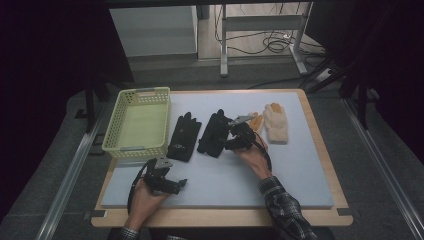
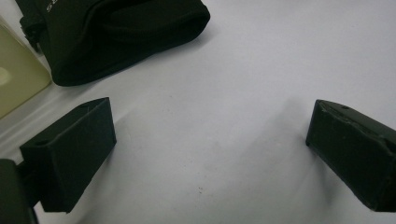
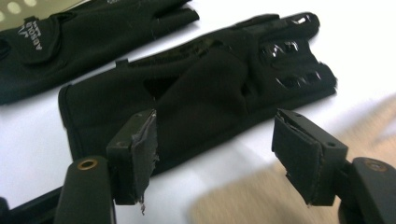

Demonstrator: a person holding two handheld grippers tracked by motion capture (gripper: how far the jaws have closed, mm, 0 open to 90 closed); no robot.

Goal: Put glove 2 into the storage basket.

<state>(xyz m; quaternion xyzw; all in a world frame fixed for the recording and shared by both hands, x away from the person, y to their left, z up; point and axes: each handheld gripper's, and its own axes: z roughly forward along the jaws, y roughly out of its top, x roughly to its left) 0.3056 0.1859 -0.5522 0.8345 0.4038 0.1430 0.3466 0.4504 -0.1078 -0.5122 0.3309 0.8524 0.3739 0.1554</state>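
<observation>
Two black gloves lie side by side on the pale mat: the left one (image 1: 184, 135) next to the basket, the right one (image 1: 214, 133) at mid-table. My right gripper (image 1: 235, 142) hovers at the right black glove (image 3: 205, 88), jaws open with the glove's cuff edge just beyond them, nothing gripped. A second black glove (image 3: 88, 32) lies farther off in the right gripper view. My left gripper (image 1: 172, 186) rests low near the front edge, open over bare mat, with the left black glove's cuff (image 2: 116, 32) ahead of it.
A yellow-green mesh basket (image 1: 112, 131) stands at the left of the mat, its corner (image 2: 18, 74) visible in the left gripper view. A pair of cream and orange gloves (image 1: 275, 122) lies right of the black ones. Cables and table legs are on the floor beyond.
</observation>
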